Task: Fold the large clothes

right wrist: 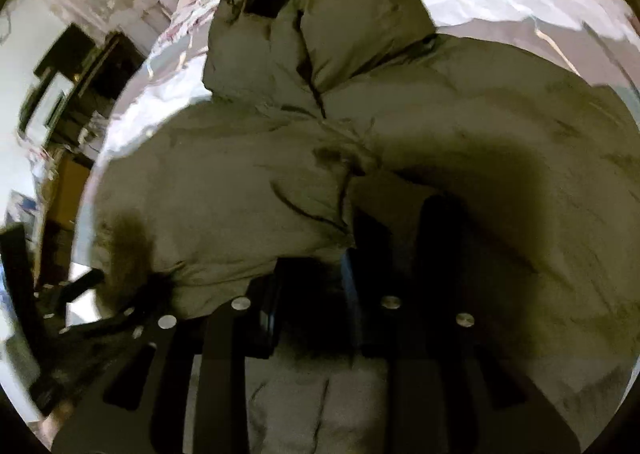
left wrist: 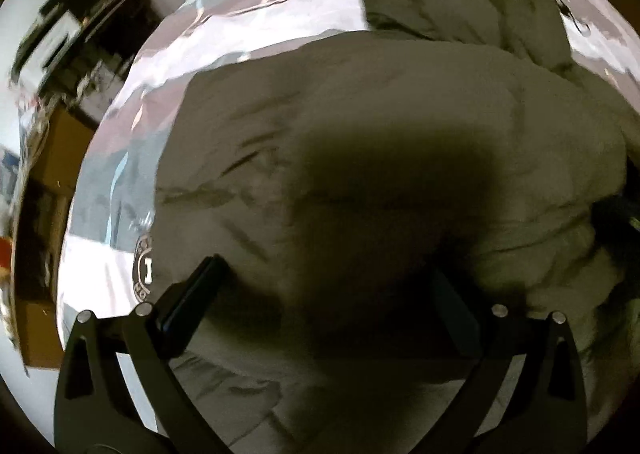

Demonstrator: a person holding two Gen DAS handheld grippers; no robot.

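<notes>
The olive-green quilted puffer jacket with a hood [left wrist: 392,142] lies spread on a bed covered by a pale pink and white patterned quilt [left wrist: 256,30], the hood end toward twelve o'clock and the hem end at six o'clock under both cameras, so its long axis runs away from the claws. In the right wrist view the hood [right wrist: 320,38] sits at twelve o'clock with a black drawcord trailing at one o'clock. The left gripper [left wrist: 332,290] hangs directly over the jacket body, fingers spread wide apart and holding nothing. The right gripper [right wrist: 356,254] has its fingers nearly together around a fold of jacket fabric at centre; it appears clamped on the jacket, though shadow obscures the contact. Judged: both claws are equally near; the right has the grip. The shell looks matte, puffy and compressible. Dark furniture [left wrist: 100,34] stands at ten o'clock.
</notes>
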